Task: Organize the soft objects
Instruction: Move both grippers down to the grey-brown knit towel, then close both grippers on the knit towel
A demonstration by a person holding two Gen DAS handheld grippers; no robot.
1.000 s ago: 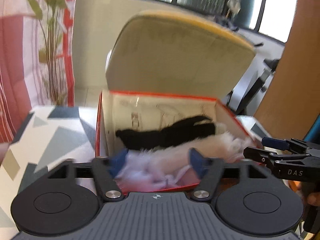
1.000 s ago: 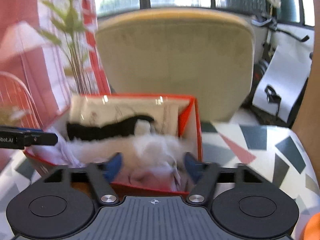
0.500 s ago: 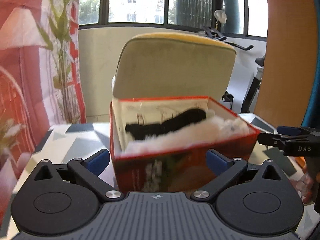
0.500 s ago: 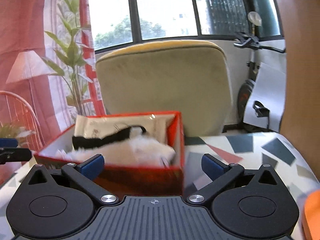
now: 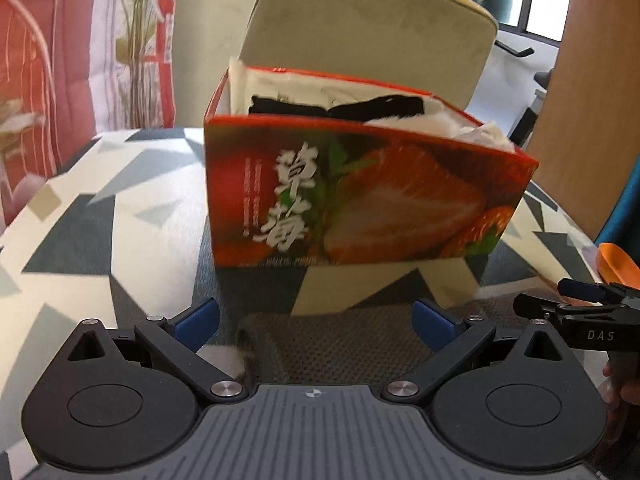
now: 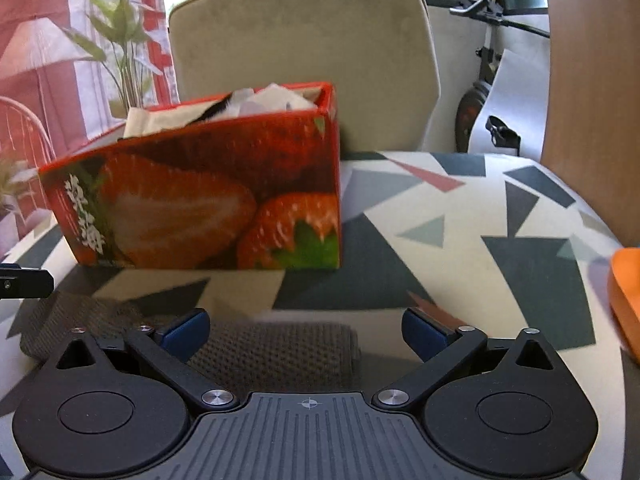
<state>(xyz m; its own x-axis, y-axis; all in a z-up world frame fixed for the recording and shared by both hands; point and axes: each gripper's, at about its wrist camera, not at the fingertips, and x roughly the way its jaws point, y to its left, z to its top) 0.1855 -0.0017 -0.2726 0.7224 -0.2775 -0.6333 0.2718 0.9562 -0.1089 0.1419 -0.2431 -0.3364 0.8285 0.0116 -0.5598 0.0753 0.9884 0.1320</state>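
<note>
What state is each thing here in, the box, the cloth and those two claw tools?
Strawberry box: open-topped, upright, holding white fluffy and black soft items.
Dark knitted cloth: lying flat on the table before the box.
Left gripper: open, empty, above the cloth.
Right gripper: open, empty, above the cloth.

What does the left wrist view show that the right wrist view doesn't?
Only the left wrist view shows the box's open top with the black item and white fluffy item inside, plus the right gripper at its edge. Only the right wrist view shows the folded dark knit cloth's full width. Both show the strawberry box, orange object, beige chair and patterned table.
</note>
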